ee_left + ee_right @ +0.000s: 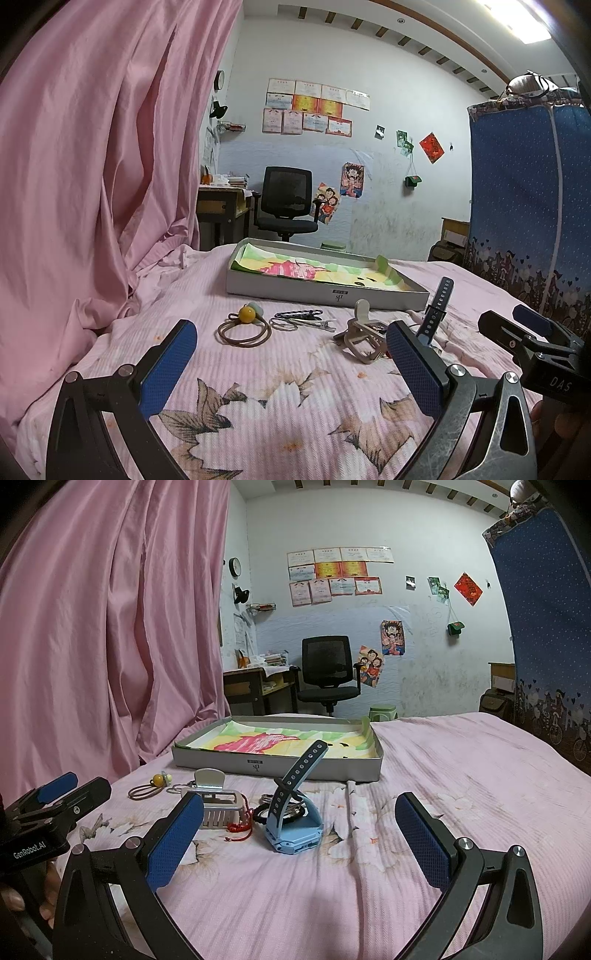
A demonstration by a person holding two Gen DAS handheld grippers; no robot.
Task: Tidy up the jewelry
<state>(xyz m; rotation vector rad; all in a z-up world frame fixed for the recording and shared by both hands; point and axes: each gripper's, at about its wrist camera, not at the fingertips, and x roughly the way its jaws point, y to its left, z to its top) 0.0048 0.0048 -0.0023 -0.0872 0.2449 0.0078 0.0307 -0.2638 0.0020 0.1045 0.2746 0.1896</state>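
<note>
Jewellery lies scattered on the pink floral bedspread (461,760), just in front of the shallow grey cardboard box lined with a bright printed cloth (280,764), which I take to be where it all goes. From the right tool (299,845), whose jaws are spread wide and hold nothing, the pale blue plastic watch with a dark perforated strap (293,823) sits at twelve o'clock, its strap standing up stiffly; it looks light and rigid at the case, so pinching across the case sides should be surer than the springy strap. At eleven o'clock the silver-grey claw hair clip (218,805) rests touching a thin red knotted cord (240,829); the clip is hard and probably slippery, the cord limp and apt to snag or drag along. The left tool (291,365) is likewise spread and empty. At its eleven o'clock lies the brown elastic hair tie with a yellow bead (243,328), soft and floppy, best taken at the bead; at twelve o'clock thin metal rings and a braided cord (299,319) lie flat, hard to get under on soft bedding.
</note>
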